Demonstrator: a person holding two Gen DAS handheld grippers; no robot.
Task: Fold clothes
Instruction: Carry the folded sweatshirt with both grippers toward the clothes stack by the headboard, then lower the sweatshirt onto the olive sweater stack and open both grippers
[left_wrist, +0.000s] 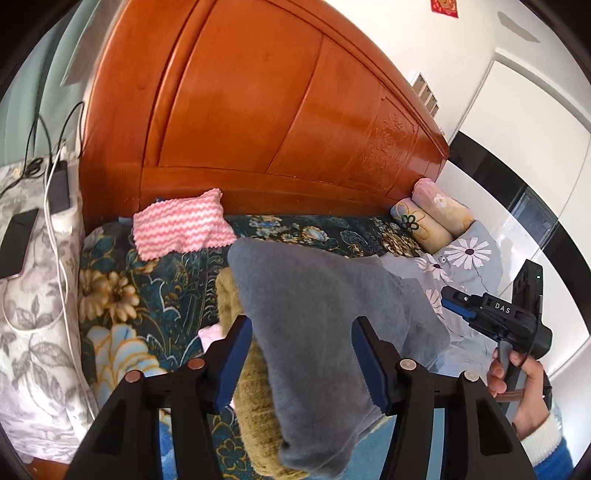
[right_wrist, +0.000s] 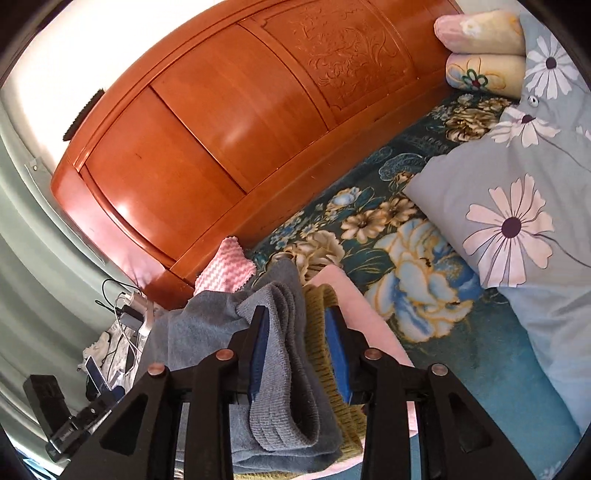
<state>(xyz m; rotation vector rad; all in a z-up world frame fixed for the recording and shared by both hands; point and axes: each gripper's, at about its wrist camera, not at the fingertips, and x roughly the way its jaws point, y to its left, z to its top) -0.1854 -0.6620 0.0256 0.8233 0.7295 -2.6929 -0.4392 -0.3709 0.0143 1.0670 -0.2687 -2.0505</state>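
Note:
A folded grey cloth (left_wrist: 325, 325) lies on top of an olive-green knit cloth (left_wrist: 255, 417) and a pink cloth (right_wrist: 354, 310) on the floral bed. My left gripper (left_wrist: 301, 362) is open, its blue pads on either side of the grey cloth's near end. My right gripper (right_wrist: 297, 354) is open too, with the folded grey cloth (right_wrist: 284, 354) and the olive cloth's edge (right_wrist: 321, 332) between its pads. The right gripper also shows at the right of the left wrist view (left_wrist: 491, 317), held by a hand.
An orange wooden headboard (left_wrist: 277, 110) stands behind the bed. A pink-and-white zigzag cloth (left_wrist: 181, 229) lies by it. A grey daisy-print pillow (right_wrist: 509, 206) and rolled floral pillows (left_wrist: 432, 218) lie to the right. Phones and cables (left_wrist: 44, 206) lie on the left.

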